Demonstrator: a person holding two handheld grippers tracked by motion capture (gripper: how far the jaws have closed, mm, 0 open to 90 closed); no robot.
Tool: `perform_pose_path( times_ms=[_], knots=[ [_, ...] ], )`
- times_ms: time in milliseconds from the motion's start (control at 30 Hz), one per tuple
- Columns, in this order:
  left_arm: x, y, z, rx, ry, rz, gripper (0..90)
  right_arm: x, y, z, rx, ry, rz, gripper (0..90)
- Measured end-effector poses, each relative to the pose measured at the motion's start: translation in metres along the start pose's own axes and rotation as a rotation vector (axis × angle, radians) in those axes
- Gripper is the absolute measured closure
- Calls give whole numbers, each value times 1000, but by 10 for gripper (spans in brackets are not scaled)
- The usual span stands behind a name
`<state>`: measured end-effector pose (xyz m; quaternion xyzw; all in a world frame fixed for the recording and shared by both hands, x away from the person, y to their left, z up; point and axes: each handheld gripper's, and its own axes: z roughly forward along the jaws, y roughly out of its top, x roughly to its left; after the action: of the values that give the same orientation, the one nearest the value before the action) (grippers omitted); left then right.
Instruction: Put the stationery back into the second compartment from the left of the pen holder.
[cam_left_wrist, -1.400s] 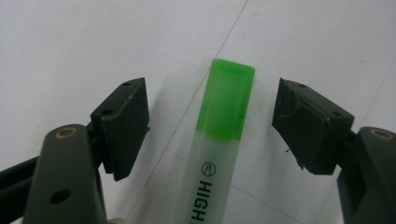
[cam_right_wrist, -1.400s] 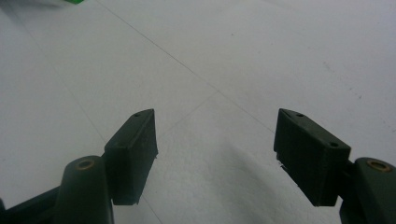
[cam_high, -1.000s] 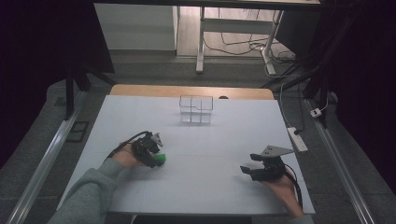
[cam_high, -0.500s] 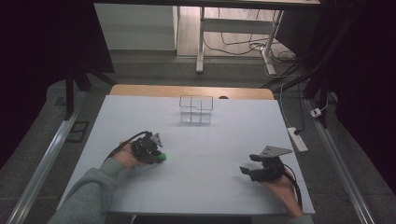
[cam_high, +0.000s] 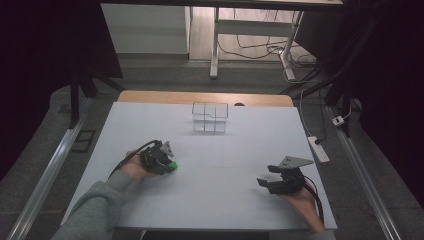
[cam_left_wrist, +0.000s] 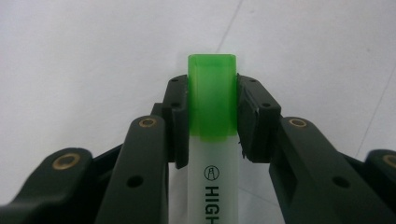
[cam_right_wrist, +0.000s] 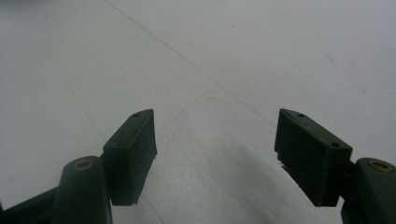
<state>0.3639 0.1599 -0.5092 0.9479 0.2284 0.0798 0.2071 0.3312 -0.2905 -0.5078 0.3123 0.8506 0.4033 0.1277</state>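
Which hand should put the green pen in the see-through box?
Probably the left. The left gripper is already shut on the green highlighter, while the right gripper is open with nothing in it. The clear box sits at the table's far middle.

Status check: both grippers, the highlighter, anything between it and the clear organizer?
Left gripper shut on green-capped highlighter, low over the table. Right gripper open, empty. Clear organizer at far edge; path unobstructed.

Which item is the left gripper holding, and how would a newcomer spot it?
On the white table, look front-left to the left gripper. Its black jaws pinch a white highlighter pen with a translucent green cap; that cap is the table's one bright green spot.
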Motion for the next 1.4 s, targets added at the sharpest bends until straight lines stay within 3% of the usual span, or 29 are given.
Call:
perform_pose_path(
  times_ms=[333, 567, 700, 1400],
  knots=[
    [11, -13, -28, -126, 39, -124, 669, 0, 1, -1, -4, -4, 1, 288],
    [17, -20, -38, -174, 82, -185, 669, -2, 0, -3, -9, -16, 4, 288],
    [19, -22, -44, -212, 91, -198, 669, -2, 0, -3, -8, -16, 4, 288],
    [21, -17, -60, -298, 117, -206, 669, -4, -1, -4, -14, -23, 2, 290]
  ],
)
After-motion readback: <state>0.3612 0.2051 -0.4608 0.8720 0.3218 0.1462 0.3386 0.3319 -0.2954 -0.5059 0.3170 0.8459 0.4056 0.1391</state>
